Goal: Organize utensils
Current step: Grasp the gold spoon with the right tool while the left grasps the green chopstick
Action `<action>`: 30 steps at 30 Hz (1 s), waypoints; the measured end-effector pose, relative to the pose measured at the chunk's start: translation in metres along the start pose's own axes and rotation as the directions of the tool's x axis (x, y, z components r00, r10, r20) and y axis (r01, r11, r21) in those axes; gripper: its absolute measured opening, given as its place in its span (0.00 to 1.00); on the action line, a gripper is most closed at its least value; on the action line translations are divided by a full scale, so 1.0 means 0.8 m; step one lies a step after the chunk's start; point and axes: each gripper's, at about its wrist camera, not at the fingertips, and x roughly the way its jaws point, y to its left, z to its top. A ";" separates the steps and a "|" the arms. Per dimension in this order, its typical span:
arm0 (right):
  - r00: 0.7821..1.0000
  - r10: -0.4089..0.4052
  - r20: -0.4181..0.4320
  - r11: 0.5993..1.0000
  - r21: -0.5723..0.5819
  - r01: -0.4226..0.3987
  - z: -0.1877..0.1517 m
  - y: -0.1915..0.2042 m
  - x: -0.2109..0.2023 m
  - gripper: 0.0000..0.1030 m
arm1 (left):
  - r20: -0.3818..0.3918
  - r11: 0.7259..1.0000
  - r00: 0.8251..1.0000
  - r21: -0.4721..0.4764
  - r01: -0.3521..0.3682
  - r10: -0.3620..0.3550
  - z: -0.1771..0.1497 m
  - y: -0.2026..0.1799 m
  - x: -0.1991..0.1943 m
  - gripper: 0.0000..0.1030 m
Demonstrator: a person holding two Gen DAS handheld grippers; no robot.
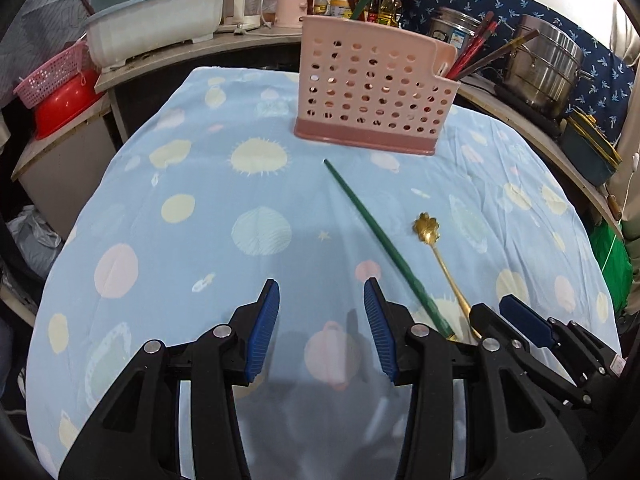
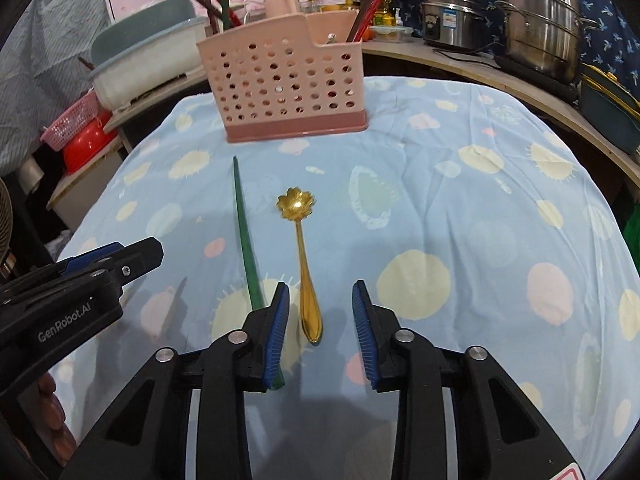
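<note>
Cluttered shelves ring a table under a blue cloth (image 1: 160, 240) printed with pale shapes. At its far side stands a pink perforated holder (image 2: 288, 92), with chopsticks (image 2: 216, 4) sticking up out of it. Nearer, a green chopstick (image 2: 244, 236) and a gold spoon (image 2: 304, 264) with a flower-shaped bowl lie side by side on the cloth, apart, both pointing toward the holder.

The right gripper (image 2: 320, 320) hangs low over the spoon's handle end, jaws apart with the handle between them, pads clear of it; its left pad crosses over the chopstick's near end. The left gripper (image 1: 322, 328) is just left of it, jaws apart over bare cloth and empty.
</note>
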 end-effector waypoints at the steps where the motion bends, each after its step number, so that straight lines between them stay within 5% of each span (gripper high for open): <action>1: 1.000 0.003 -0.009 1.000 0.000 -0.003 0.000 0.000 0.003 0.26 | -0.003 1.000 1.000 -0.002 -0.001 0.001 -0.001 0.001 0.001 0.41; 11: 0.998 0.026 -0.057 1.000 0.015 -0.025 -0.001 -0.004 0.012 0.11 | -0.022 1.000 1.000 -0.016 0.004 -0.004 -0.011 0.005 0.007 0.41; 30: 0.999 -0.005 -0.050 0.995 0.095 0.010 -0.036 -0.051 -0.025 0.10 | -0.053 0.995 0.994 0.016 0.097 -0.096 -0.024 -0.046 0.000 0.42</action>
